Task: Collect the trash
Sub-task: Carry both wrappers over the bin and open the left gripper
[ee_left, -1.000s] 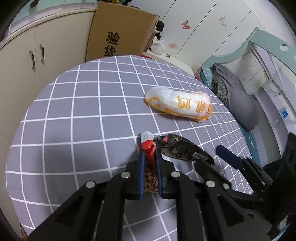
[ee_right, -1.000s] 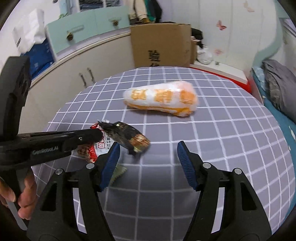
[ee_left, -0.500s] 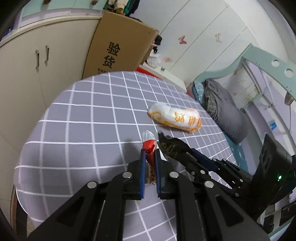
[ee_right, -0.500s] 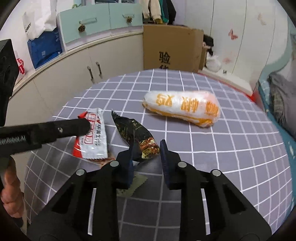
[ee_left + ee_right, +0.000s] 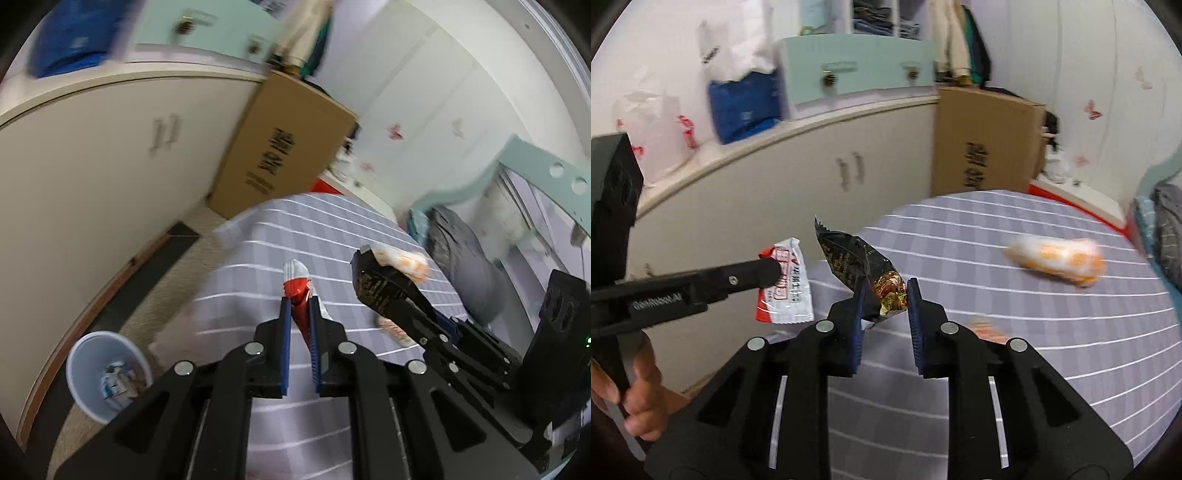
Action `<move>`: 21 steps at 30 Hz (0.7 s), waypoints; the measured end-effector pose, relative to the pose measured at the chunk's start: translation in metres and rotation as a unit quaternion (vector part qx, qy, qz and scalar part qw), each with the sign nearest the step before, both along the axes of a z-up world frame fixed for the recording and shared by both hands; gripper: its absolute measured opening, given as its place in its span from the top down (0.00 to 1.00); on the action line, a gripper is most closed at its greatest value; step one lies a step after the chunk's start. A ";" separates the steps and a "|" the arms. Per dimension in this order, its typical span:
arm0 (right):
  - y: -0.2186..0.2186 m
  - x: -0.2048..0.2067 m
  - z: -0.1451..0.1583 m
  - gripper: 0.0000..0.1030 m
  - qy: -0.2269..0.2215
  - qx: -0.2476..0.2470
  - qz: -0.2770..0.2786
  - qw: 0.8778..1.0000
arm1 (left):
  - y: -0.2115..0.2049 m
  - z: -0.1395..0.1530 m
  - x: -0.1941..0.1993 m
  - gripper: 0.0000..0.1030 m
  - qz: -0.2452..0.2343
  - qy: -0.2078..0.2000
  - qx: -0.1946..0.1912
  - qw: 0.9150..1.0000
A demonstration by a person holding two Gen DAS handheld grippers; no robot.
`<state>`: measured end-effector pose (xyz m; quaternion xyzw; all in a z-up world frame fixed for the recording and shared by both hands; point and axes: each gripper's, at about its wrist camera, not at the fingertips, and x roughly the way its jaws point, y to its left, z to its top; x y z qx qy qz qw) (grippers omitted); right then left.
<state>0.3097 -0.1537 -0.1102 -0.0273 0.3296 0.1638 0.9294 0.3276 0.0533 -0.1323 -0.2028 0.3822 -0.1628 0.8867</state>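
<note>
My left gripper (image 5: 299,314) is shut on a red and white wrapper (image 5: 297,284) and holds it above the table's left edge. My right gripper (image 5: 886,295) is shut on a crumpled black snack wrapper (image 5: 857,258), lifted off the cloth beside the left one. In the right wrist view the left gripper's finger (image 5: 750,277) lies across the red and white wrapper (image 5: 786,291). A white and orange bag (image 5: 1056,260) lies on the table further right. A small orange scrap (image 5: 986,330) lies on the cloth just beyond my right fingers. A pale blue bin (image 5: 107,369) with trash inside stands on the floor, lower left.
The round table (image 5: 1015,387) has a grey checked cloth. A cream cabinet (image 5: 92,177) runs along the left, and a cardboard box (image 5: 280,147) leans behind the table. A bed with grey bedding (image 5: 465,266) is at the right. A hand (image 5: 639,398) holds the left gripper's grip.
My right gripper closed on the black wrapper. Both grippers lifted their wrappers off the cloth and swung left toward the table's edge, and the bin came into view.
</note>
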 end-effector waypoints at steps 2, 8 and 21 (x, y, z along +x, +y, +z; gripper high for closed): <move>0.033 -0.004 -0.005 0.79 0.000 0.008 0.020 1.000 | 0.026 -0.005 -0.011 0.91 0.021 0.003 0.001 1.000; 0.117 -0.015 -0.029 0.79 0.029 0.029 0.080 0.996 | 0.110 -0.038 -0.039 0.91 0.104 0.033 0.031 0.994; 0.228 -0.021 -0.136 0.79 0.129 0.021 0.123 0.984 | 0.207 -0.154 -0.052 0.91 0.188 0.159 0.053 0.968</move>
